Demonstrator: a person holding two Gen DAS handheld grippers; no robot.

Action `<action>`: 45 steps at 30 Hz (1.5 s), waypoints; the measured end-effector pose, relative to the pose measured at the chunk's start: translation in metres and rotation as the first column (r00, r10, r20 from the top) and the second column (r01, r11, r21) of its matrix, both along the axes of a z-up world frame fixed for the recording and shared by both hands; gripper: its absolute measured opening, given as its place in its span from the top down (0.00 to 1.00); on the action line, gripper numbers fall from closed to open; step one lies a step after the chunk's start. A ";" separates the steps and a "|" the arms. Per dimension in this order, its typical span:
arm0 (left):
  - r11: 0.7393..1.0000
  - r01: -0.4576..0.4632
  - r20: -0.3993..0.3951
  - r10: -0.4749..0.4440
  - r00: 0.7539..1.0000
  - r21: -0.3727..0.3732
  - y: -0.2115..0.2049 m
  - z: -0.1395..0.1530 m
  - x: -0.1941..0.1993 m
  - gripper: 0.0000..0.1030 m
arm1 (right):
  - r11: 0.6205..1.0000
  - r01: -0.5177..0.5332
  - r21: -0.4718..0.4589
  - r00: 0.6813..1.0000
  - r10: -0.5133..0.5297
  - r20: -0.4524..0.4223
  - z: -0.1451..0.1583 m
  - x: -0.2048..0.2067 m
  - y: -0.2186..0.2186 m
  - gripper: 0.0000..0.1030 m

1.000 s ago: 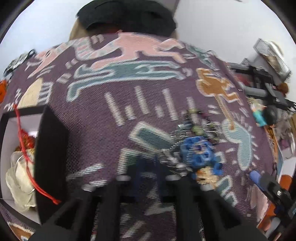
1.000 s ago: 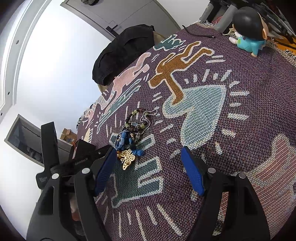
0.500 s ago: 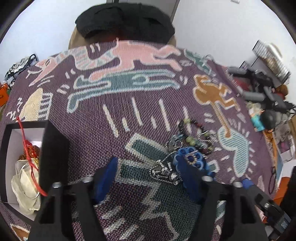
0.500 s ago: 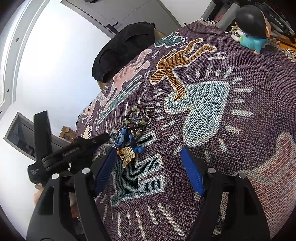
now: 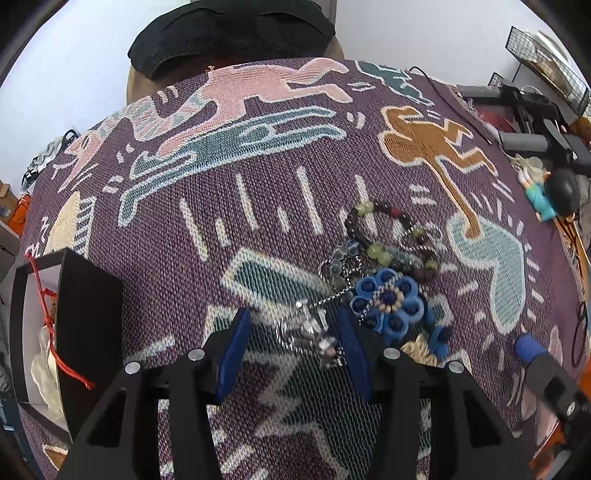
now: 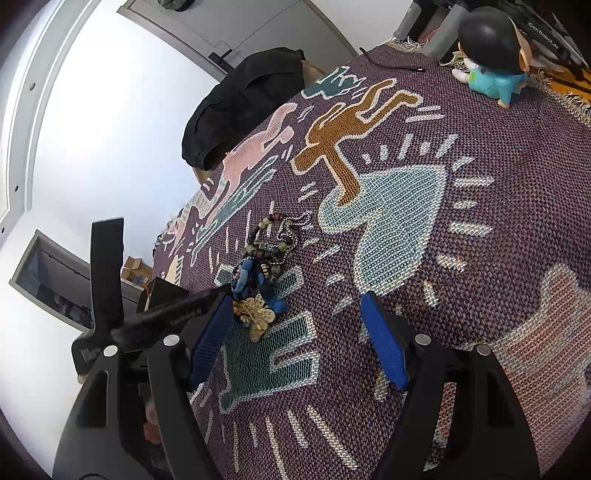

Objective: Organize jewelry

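A tangle of jewellery lies on the patterned purple cloth (image 5: 258, 206): a silver chain (image 5: 306, 330), a blue flower piece (image 5: 391, 302), a beaded bracelet (image 5: 388, 236) and a gold butterfly piece (image 6: 258, 317). My left gripper (image 5: 291, 350) points down at the pile's left end. Its jaws are closing with the silver chain between them, nearer the right pad, and the pads do not press on it. My right gripper (image 6: 295, 347) hovers open over bare cloth, the gold piece just off its left finger. A black box (image 5: 88, 314) with a red cord (image 5: 44, 321) inside stands at the left.
A blue-clad figurine (image 6: 491, 70) stands at the cloth's far right edge. A black garment (image 5: 229, 33) hangs over a chair behind the table. A wire rack (image 5: 543, 55) and dark equipment crowd the right side. A thin black cable (image 6: 391, 64) lies near the far edge.
My left gripper went from shut to open and shifted right toward the pile, so the silver chain now lies between its fingers. The right gripper has not moved.
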State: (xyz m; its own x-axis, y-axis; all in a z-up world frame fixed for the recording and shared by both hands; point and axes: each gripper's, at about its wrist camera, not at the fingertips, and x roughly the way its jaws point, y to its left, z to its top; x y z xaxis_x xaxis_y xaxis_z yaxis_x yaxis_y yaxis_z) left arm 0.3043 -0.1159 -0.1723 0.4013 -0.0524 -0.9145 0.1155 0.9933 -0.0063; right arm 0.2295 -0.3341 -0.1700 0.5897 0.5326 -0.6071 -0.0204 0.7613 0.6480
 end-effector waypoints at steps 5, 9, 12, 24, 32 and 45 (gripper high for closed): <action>0.999 0.040 -0.005 -0.040 0.999 0.020 0.000 0.000 -0.006 0.58 | 1.000 -0.001 0.007 1.000 0.001 -0.007 -0.001 -0.001 0.001 0.29; 0.999 0.023 0.008 -0.023 1.000 0.022 0.008 0.002 -0.004 0.85 | 1.000 -0.019 0.002 1.000 0.019 -0.003 0.001 -0.002 0.010 0.29; 1.000 0.028 0.003 -0.028 1.000 -0.011 0.016 0.004 -0.003 0.87 | 0.999 -0.037 -0.006 0.999 0.037 -0.005 0.001 0.002 0.017 0.29; 0.992 0.015 0.089 -0.004 0.996 -0.123 0.041 0.041 -0.011 0.88 | 0.990 -0.109 -0.089 0.993 0.104 -0.051 -0.006 0.036 0.047 0.59; 0.992 0.040 0.203 -0.016 0.979 -0.116 0.046 0.092 -0.024 0.88 | 0.981 -0.158 -0.109 0.985 0.149 -0.089 -0.015 0.055 0.065 0.90; 0.995 0.062 0.342 -0.032 0.939 -0.076 0.048 0.162 -0.048 0.88 | 0.976 -0.205 -0.077 0.975 0.210 0.074 0.057 0.030 0.069 0.90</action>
State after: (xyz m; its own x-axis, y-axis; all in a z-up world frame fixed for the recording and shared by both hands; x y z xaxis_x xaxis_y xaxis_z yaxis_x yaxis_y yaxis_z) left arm 0.2562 -0.0683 -0.0107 0.6824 -0.1493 -0.7156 0.1718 0.9843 -0.0415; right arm 0.2591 -0.2650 -0.1128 0.5197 0.6075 -0.6007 -0.2332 0.7773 0.5843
